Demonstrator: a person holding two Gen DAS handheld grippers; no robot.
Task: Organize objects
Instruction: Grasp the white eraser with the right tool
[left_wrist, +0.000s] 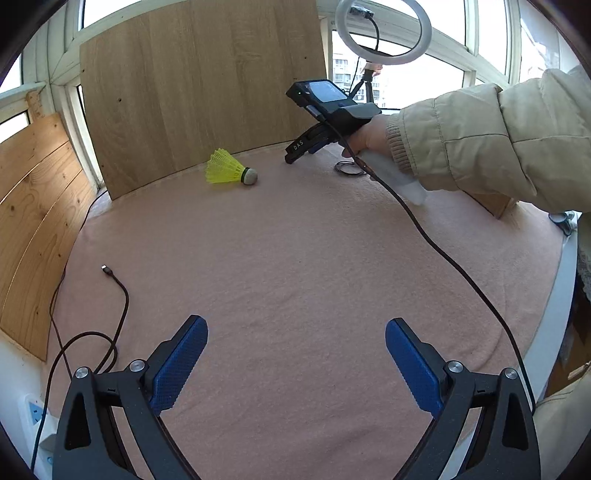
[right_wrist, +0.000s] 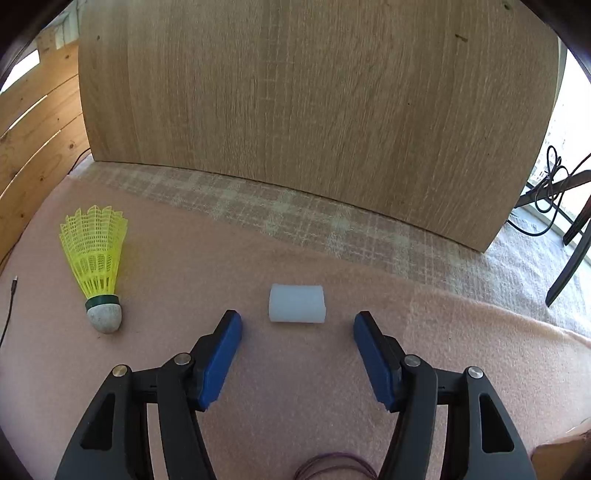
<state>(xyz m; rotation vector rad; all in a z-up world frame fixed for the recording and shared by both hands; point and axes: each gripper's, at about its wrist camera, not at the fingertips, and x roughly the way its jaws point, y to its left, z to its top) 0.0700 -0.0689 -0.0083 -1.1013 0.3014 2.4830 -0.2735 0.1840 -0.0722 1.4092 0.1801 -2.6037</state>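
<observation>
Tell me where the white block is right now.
In the right wrist view the white block lies on the pink cloth, just ahead of the open right claw, with the yellow shuttlecock to its left and the upright wooden board behind.

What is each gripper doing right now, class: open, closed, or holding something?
Left gripper: open, nothing between its fingers.
Right gripper: open, holding nothing; the white block lies just ahead of it.

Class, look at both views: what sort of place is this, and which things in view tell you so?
Probably a home's enclosed balcony or sunroom set up for filming: windows all round, apartment blocks outside, a ring light on a tripod, and a table under a pink blanket.
</observation>
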